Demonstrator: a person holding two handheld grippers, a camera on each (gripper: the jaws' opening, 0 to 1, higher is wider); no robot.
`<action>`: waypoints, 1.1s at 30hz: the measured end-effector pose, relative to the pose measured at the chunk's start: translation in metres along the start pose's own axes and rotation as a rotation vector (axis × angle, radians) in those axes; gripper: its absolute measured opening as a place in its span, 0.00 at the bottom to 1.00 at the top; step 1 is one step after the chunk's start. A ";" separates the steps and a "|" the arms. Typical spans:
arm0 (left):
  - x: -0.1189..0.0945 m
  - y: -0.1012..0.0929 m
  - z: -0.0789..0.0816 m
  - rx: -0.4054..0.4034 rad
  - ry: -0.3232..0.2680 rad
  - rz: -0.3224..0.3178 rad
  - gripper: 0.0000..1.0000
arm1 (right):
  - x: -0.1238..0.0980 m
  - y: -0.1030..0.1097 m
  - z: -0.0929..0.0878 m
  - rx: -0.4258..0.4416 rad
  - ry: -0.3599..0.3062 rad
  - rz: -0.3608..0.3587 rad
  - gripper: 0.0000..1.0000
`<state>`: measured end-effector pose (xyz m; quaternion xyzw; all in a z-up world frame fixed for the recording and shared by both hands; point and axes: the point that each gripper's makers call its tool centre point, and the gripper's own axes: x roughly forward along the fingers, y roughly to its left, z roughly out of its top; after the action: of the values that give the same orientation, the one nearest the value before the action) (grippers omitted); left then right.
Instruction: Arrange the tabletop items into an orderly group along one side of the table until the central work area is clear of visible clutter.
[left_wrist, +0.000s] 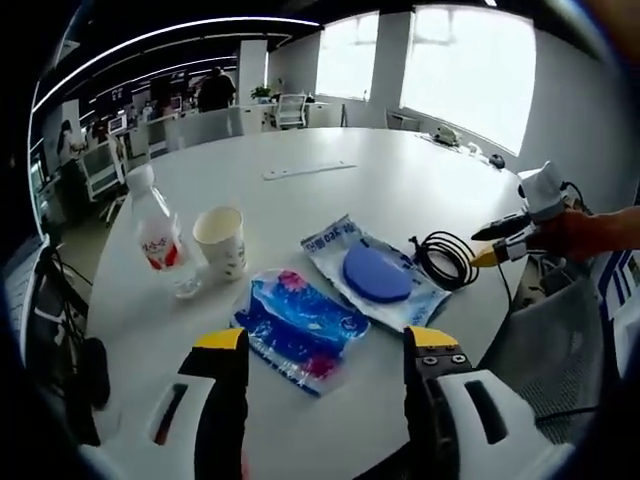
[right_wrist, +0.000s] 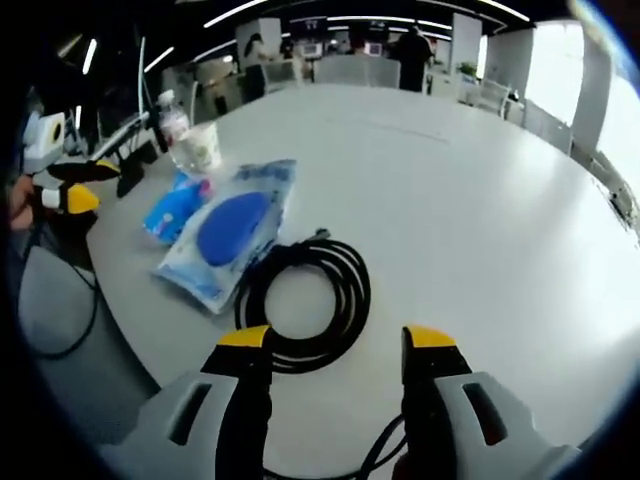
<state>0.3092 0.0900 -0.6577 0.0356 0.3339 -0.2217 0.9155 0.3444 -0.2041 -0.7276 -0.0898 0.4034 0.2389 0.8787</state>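
While the left gripper (left_wrist: 325, 350) hangs with its 2 jaws spread apart and nothing between them, the left gripper view looks across a round white table (left_wrist: 400, 180). Taking the paper cup (left_wrist: 221, 240) as landmark: a water bottle (left_wrist: 156, 235) stands upright just left of it, its contents too hard to judge; whether the cup holds anything cannot be told. Right and nearer of the cup lies a blue patterned pouch (left_wrist: 298, 328), and beyond that a clear packet (left_wrist: 372, 272) enclosing a round blue disc (left_wrist: 376, 272). Farther right of the cup sits a coiled black cable (left_wrist: 447, 259), with the right gripper (left_wrist: 505, 238) just past it.

Seen from the right gripper view, the right gripper (right_wrist: 335, 345) is likewise open and empty, the coiled black cable (right_wrist: 305, 290) lying just ahead of its jaws. Between cable and paper cup (right_wrist: 198, 148) lie the clear packet (right_wrist: 228, 235) with its disc (right_wrist: 232, 226) and the blue pouch (right_wrist: 172, 209). Touching the cup's far-left side stands the bottle (right_wrist: 172, 115); the left gripper (right_wrist: 75, 185) is left of the cup, off the table edge.
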 end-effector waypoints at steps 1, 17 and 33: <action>0.000 -0.001 0.000 0.008 0.002 -0.001 0.66 | -0.001 0.000 -0.001 0.001 -0.002 -0.001 0.50; 0.013 -0.012 0.009 0.091 0.027 -0.061 0.74 | -0.018 0.027 0.000 0.002 -0.026 0.030 0.54; 0.055 -0.028 0.047 0.174 0.029 -0.154 0.70 | -0.035 0.036 0.014 -0.037 -0.074 0.022 0.52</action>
<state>0.3622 0.0334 -0.6534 0.0925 0.3284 -0.3192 0.8842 0.3167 -0.1800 -0.6908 -0.0927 0.3672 0.2592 0.8885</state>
